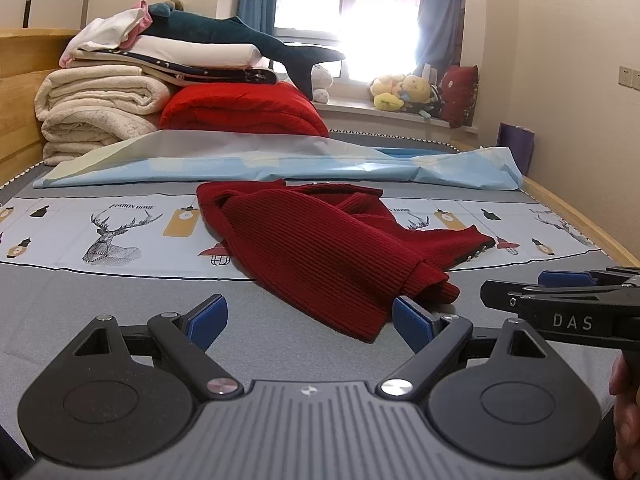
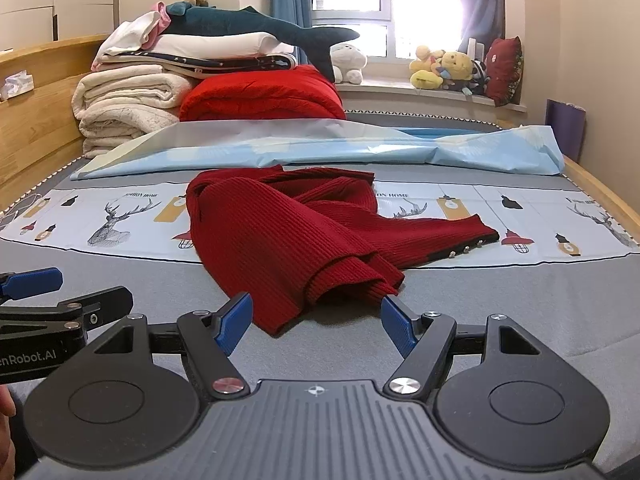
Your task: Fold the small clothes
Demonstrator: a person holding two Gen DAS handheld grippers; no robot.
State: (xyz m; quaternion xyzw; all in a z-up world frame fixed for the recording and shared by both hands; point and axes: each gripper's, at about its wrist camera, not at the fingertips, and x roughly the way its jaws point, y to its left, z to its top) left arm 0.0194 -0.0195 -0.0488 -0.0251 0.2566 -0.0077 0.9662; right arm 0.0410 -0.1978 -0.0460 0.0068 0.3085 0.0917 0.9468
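A dark red ribbed sweater lies crumpled on the bed, partly over a deer-print cloth, one sleeve trailing right; nothing is folded yet. The left claw and the right claw hover just near of its closest hem, side by side, jaws spread wide and empty. The step in hand looks like the opening reach; the next move likely calls for pinching the hem and spreading the garment flat. Folded blankets stack far left.
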